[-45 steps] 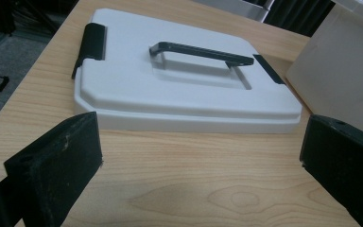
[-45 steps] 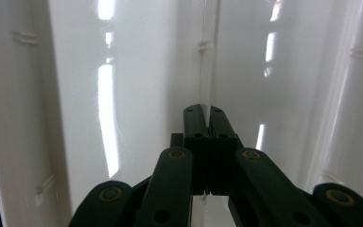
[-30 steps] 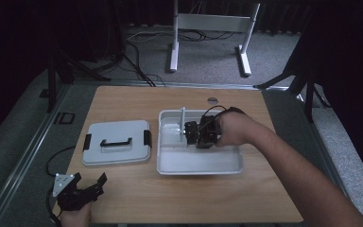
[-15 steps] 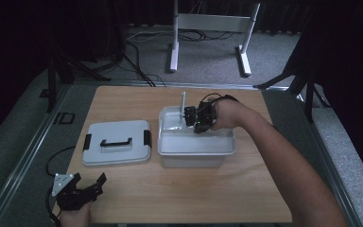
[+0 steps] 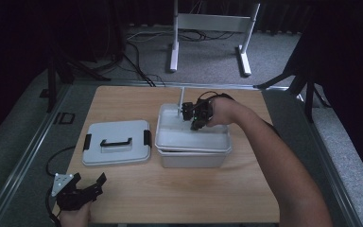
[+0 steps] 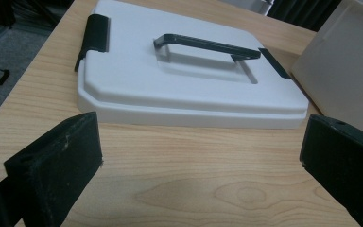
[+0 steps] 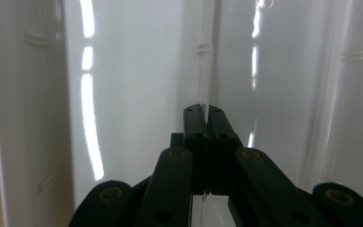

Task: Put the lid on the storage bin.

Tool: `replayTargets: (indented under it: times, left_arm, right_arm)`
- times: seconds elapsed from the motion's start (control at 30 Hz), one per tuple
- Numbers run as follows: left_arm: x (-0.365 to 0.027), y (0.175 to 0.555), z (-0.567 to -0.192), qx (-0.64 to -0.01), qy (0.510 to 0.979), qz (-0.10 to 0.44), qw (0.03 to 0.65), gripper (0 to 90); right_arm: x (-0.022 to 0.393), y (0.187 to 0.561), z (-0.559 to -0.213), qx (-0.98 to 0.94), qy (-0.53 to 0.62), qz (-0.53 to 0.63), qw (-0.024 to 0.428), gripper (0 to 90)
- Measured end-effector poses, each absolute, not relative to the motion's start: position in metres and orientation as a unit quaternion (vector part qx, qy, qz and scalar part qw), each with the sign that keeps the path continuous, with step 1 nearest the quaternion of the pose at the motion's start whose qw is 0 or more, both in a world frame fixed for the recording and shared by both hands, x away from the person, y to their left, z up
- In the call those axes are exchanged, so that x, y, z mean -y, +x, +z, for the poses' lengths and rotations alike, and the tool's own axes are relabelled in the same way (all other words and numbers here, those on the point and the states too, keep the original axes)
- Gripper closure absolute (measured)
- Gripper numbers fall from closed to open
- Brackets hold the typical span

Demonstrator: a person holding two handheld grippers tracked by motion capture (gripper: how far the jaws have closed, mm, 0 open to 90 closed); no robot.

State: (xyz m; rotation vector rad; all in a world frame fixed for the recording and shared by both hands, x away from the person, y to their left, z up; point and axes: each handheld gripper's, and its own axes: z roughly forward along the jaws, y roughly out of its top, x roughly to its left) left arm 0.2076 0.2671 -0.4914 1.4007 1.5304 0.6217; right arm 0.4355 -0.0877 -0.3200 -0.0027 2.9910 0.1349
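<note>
Right gripper (image 5: 194,116) clamped on thin white panel (image 5: 181,100) inside box (image 5: 194,142).
Box sits mid-table; lid (image 5: 116,142) lies flat just left of it. Left gripper (image 5: 82,189) rests near edge, jaws wide, empty.

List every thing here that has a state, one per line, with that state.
Storage box: open, lid off, tipped up.
Lid: flat on the table, left of the box, handle up.
Right tool: shut on a thin white divider inside the box.
Left tool: open, holding nothing.
</note>
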Motion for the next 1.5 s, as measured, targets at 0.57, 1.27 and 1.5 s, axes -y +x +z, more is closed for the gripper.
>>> replayTargets:
  times: [0.57,1.27,1.5]
  left_arm:
    - [-0.267,0.208,-0.492,-0.625,0.57,0.255,0.468,0.2]
    - [-0.268,0.208,-0.492,-0.625,0.571,0.255,0.466,0.2]
    - [-0.267,0.208,-0.492,-0.625,0.571,0.255,0.467,0.2]
  right_arm:
    - [0.09,0.441,-0.334,-0.997,-0.031,0.015,0.07,88.9]
    - [0.088,0.443,-0.344,-0.997,-0.036,0.021,0.064,88.9]
    - [0.087,0.444,-0.345,-0.997,-0.035,0.017,0.064,88.8]
